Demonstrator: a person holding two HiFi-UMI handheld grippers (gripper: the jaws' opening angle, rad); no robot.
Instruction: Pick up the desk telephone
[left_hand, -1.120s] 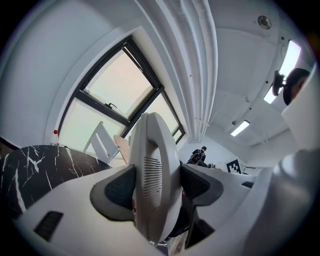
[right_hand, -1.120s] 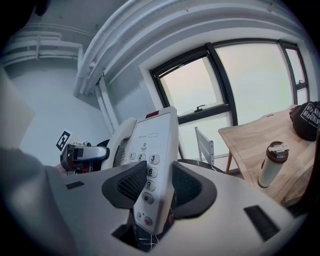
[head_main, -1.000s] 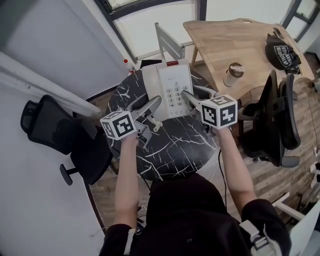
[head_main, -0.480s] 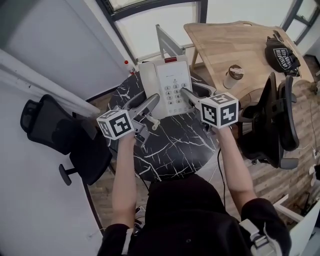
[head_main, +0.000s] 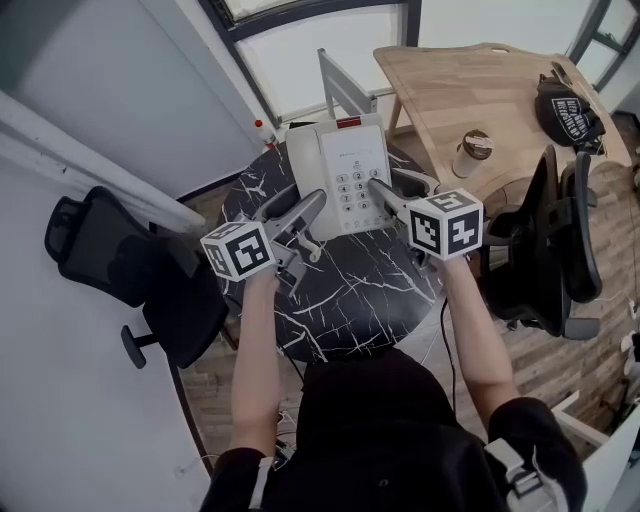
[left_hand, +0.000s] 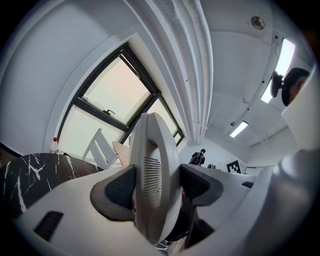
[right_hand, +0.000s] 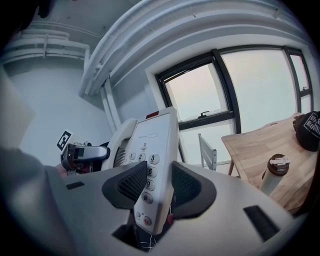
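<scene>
Telephone (head_main: 340, 175) gripped by left claw (head_main: 310, 205) and right claw (head_main: 378, 188), seemingly lifted.

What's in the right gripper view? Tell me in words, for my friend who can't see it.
The right gripper is clamped on the edge of a white desk telephone, beside its number keys. The left gripper holds the phone's far side, and behind are big windows and a wooden table with a lidded cup.

White desk telephone (head_main: 345, 172), keypad up (handset cradled left), clamped at both sides.
</scene>
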